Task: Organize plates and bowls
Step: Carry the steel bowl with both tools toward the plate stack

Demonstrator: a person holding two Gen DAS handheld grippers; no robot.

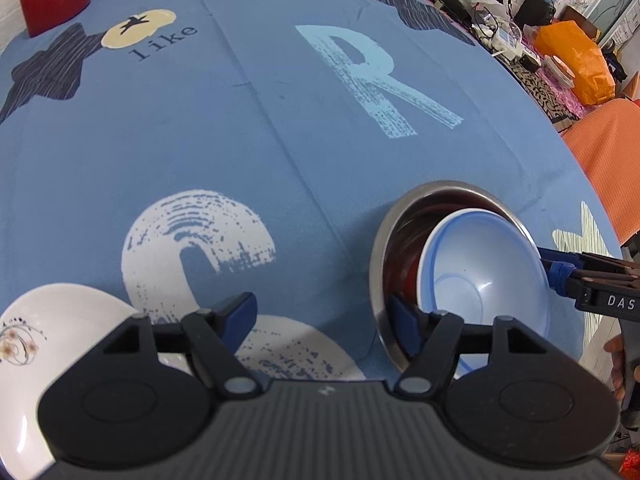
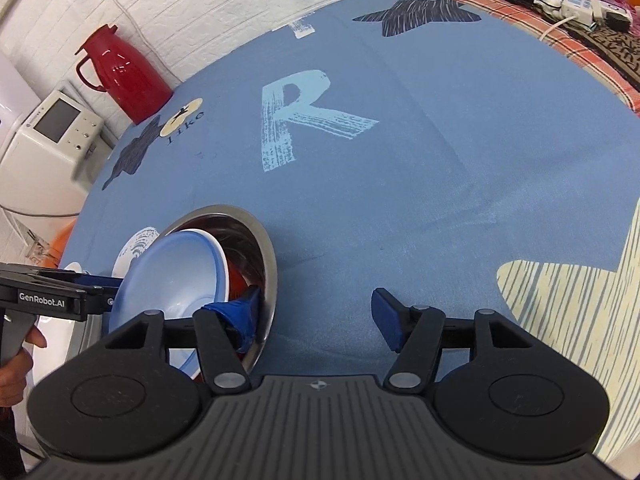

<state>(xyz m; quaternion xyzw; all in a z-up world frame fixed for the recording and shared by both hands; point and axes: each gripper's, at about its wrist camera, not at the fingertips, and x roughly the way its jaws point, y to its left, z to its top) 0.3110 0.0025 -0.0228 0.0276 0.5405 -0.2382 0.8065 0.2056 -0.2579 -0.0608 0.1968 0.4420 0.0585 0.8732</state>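
Both grippers, left (image 1: 324, 316) and right (image 2: 316, 320), jaws apart, flanked the tilted blue bowl (image 1: 484, 280) in the steel bowl (image 1: 384, 248) near the tabletop's edge.

Blue-clothed table (image 1: 248, 128) carries steel bowl (image 1: 384, 240), white bowl (image 1: 48, 320), red jug (image 2: 120, 72).

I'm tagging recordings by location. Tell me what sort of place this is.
Probably a lived-in home room, not a lab: a tablecloth covers the table that holds the bowls, a red thermos stands by a white brick wall, and a cluttered side surface holds a power strip.
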